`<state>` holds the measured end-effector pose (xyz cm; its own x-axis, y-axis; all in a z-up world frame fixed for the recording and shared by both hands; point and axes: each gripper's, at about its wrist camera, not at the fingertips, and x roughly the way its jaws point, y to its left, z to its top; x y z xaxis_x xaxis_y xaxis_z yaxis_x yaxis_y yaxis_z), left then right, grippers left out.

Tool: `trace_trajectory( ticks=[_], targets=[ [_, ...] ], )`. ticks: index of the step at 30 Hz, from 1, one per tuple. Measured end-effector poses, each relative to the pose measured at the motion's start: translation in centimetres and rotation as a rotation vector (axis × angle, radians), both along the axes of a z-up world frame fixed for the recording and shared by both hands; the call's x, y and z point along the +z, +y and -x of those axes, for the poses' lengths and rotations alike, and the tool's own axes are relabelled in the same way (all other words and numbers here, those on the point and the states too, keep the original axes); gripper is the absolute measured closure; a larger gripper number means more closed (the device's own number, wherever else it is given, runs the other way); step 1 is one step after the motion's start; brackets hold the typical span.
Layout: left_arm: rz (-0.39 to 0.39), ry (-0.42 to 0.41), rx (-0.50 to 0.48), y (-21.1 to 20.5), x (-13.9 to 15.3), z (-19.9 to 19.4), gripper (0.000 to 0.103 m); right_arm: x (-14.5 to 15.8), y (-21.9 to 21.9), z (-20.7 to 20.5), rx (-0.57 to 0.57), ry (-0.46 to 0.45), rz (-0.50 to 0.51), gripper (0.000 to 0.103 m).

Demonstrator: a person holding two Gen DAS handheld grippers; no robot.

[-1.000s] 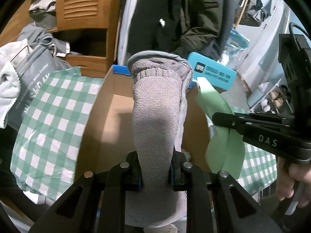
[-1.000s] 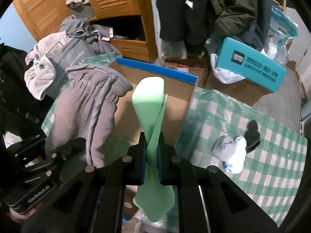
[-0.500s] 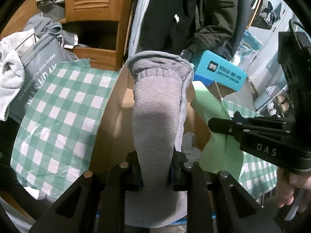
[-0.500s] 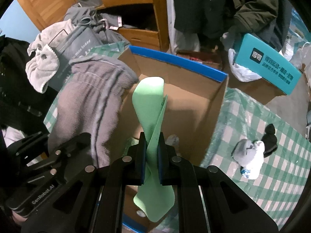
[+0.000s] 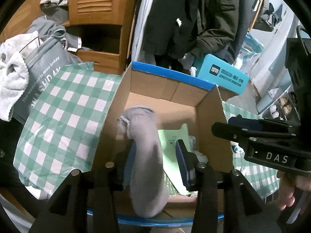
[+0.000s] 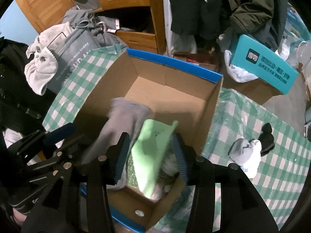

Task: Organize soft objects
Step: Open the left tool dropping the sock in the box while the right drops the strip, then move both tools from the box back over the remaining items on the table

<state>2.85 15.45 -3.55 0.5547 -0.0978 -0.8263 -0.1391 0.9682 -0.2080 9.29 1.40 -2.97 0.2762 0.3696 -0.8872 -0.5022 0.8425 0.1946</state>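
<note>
Both grippers hang over an open cardboard box with a blue rim [image 5: 171, 75] [image 6: 173, 64]. My left gripper [image 5: 155, 163] has its jaws opening. A grey fleece glove [image 5: 145, 155] droops between them into the box, leaning on the left pad, and the right pad is clear of it. My right gripper [image 6: 150, 157] also has its jaws opening. A light green cloth [image 6: 149, 155], blurred, slumps between its pads into the box, with neither pad pressing on it. The glove [image 6: 124, 116] lies just left of the cloth. In the left wrist view the green cloth [image 5: 171, 137] rests inside the box.
The box stands on a green-checked tablecloth [image 6: 243, 116]. A grey-white sock bundle [image 6: 245, 153] and a black item [image 6: 267, 136] lie on the cloth to the right. Behind are a teal box [image 6: 266, 66], a grey bag with a towel [image 6: 64, 58], a wooden cabinet and hanging jackets.
Both grippers have spread their jaws. The glove and the green cloth, held upright before, have sagged down into the box. More of the box's inside shows.
</note>
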Motion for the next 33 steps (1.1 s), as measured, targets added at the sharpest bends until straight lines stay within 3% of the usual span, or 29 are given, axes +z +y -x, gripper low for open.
trace_trajectory(
  ticks=[5,10,33],
  targets=[
    [-0.009,-0.013,-0.027,-1.2,0.5,0.1,0.053,0.4,-1.3,0.4,-0.021,-0.002,-0.007,0.047],
    [-0.028,-0.022,-0.07,-3.1,0.9,0.1,0.047,0.4,-3.3,0.8,-0.047,-0.003,0.005,0.047],
    [-0.082,-0.007,-0.246,-12.3,1.1,0.0,0.042,-0.3,-12.7,2.6,-0.184,0.007,0.031,0.039]
  ],
)
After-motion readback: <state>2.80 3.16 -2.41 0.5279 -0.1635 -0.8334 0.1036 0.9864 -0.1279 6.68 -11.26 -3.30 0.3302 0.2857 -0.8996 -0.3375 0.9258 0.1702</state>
